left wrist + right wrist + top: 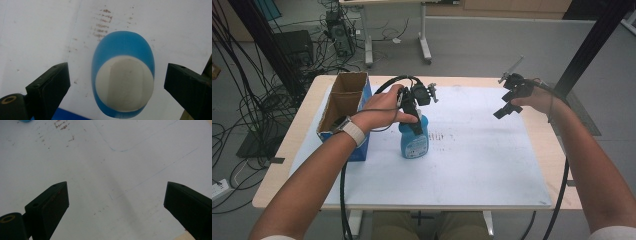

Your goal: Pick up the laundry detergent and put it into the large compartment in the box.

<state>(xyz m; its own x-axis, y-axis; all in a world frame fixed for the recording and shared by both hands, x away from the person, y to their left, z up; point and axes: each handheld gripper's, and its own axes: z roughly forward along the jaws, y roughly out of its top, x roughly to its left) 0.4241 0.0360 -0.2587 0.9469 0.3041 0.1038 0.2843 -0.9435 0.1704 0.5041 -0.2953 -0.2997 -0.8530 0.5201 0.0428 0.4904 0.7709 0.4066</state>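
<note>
The blue bottle (414, 139) stood upright on the white sheet (472, 165), left of the table's (282, 150) centre, beside the cardboard box (343, 102) at the left edge. Left gripper (414, 107) hung directly above its white cap (124, 83), jaws released either side. Right gripper (508, 102) hovered near the far right corner, jaws released, grasping nothing

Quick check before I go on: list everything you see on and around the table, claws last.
bottle: 1, blue with white cap, upright left of centre on the mat
cardboard box: 1, brown and blue, open, left table edge
mat: 1, white, stained, covers the table
table: 1, light wood
cables: many, black, floor at left
left claw: 1, black, open, above the bottle cap
right claw: 1, black, open, raised over the mat's right side
</note>
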